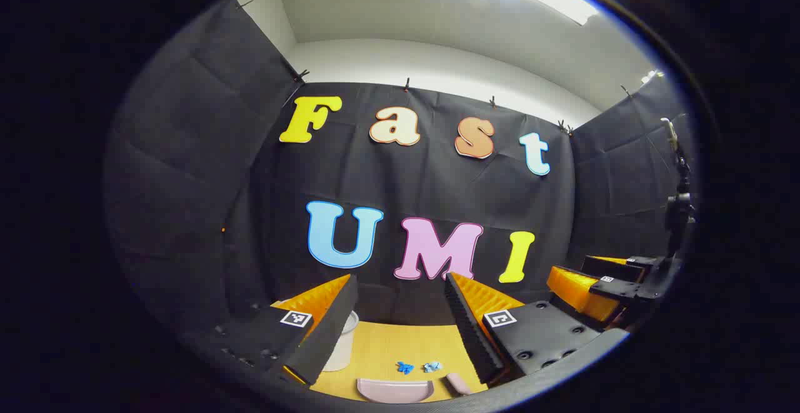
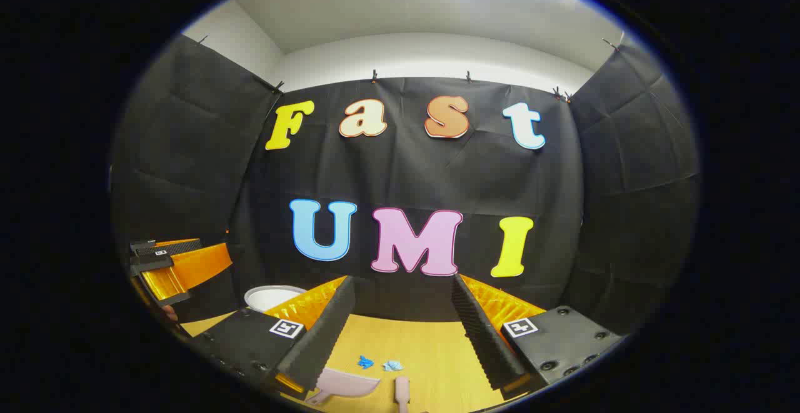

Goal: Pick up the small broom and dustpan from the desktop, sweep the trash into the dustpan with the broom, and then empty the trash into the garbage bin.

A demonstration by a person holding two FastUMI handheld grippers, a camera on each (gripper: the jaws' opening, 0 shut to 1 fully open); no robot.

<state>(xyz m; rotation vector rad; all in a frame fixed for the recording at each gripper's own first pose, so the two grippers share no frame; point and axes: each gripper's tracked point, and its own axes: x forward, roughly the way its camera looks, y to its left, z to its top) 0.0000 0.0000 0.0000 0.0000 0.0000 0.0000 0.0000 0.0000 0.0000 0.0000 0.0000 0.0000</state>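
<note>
Two grippers, left gripper (image 1: 400, 313) and right gripper (image 2: 403, 316), hang wide apart, holding nothing. Near the tabletop's front edge lie the pink dustpan (image 2: 347, 383) and broom (image 2: 402, 391), with blue trash (image 2: 375, 363) just behind. A clumsy grab could knock the trash away.

On the yellow wooden desktop (image 2: 431, 350), the pink plastic dustpan (image 2: 345, 385) lies at 9 o'clock of the pink broom (image 2: 402, 393), two crumpled blue paper scraps (image 2: 378, 363) at 12, the white round bin (image 2: 270, 297) at 10.

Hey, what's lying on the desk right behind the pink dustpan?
Just past the dustpan lie two crumpled blue scraps on the bare desktop. The white bin stands farther back left, partly covered by a gripper finger; its inside cannot be seen.
</note>
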